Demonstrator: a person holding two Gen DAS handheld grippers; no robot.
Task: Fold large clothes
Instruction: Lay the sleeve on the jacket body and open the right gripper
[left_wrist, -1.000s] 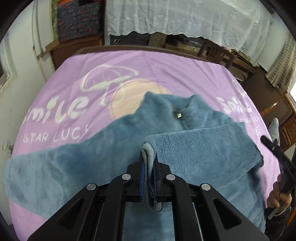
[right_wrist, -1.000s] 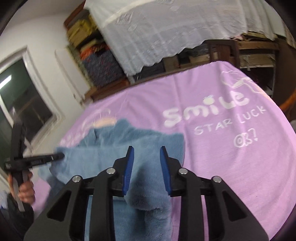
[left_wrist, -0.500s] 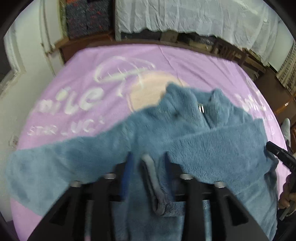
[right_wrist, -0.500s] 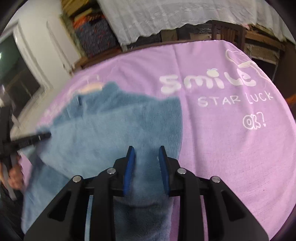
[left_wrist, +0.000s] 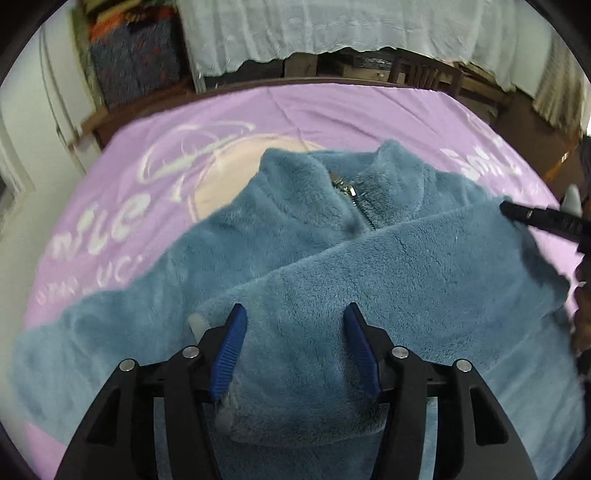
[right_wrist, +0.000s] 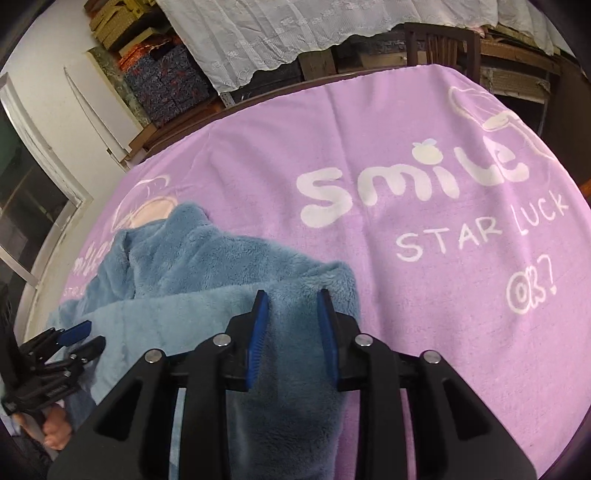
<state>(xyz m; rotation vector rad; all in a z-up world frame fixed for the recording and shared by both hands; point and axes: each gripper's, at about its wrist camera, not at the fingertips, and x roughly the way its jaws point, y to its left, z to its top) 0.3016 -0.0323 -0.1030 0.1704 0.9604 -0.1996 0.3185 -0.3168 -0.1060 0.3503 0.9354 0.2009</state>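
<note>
Your left claw (left_wrist: 293, 321) has just been opening above the folded sleeve of the blue fleece jacket (left_wrist: 332, 258), while your right claw (right_wrist: 291, 310) seemingly pinches its folded edge, the bare purple cloth (right_wrist: 424, 266) of the bench open rightward.

The left gripper (left_wrist: 293, 347) is seen angled steeply downward, its blue-padded jaws standing well apart after having just been opening; blue fleece lies between them but is not pressed by either pad. The right gripper (right_wrist: 291, 334) is likewise tilted downward, its jaws drawn narrowly together with fleece bunched in the gap and the pads closed against it. In the right wrist view, the left gripper is glimpsed at the lower left edge, its handle wrapped by the person's left hand (right_wrist: 55, 430). The right gripper's black tip is visible at the right edge of the left wrist view.
</note>
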